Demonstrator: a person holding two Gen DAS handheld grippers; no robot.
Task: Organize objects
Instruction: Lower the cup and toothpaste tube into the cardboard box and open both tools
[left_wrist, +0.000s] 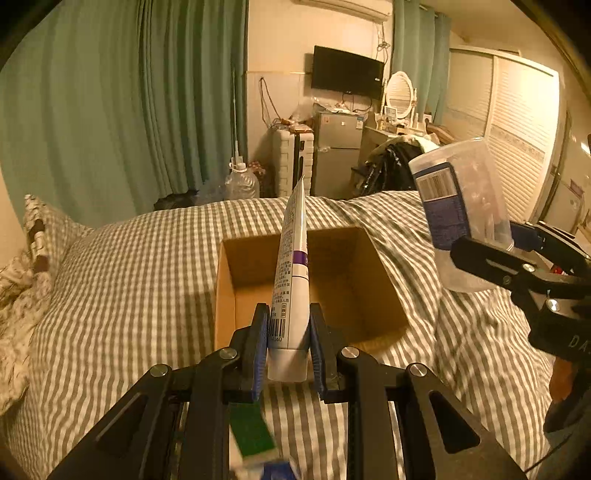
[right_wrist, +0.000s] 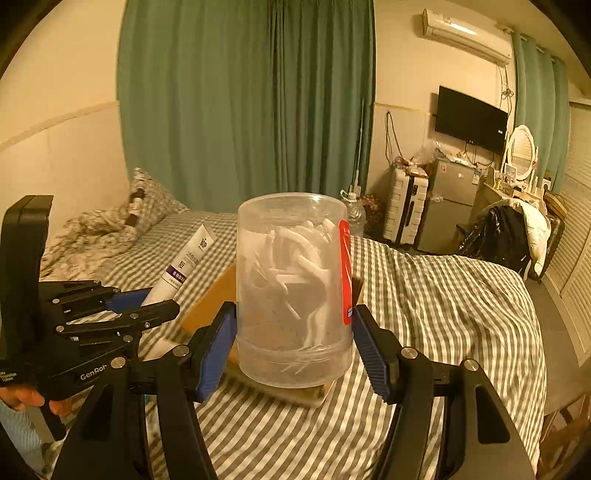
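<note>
Tube (left_wrist: 291, 273) sat clamped in my left gripper (left_wrist: 289, 347), clear jar (right_wrist: 293, 288) of white picks clamped in my right gripper (right_wrist: 293, 347), both above the bed (left_wrist: 122, 280). Carry step, I judged. Next: lower each into the open cardboard box (left_wrist: 347, 269), then release.

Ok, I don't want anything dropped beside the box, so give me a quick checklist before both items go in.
1. Left gripper clamped on the tube: ok.
2. Right gripper clamped on the clear jar: ok.
3. Cardboard box open on top: ok.
4. Box has room: ok, looks empty.
5. Tube above the box opening: cannot tell.
6. Box steady on the striped bedcover: cannot tell.
</note>
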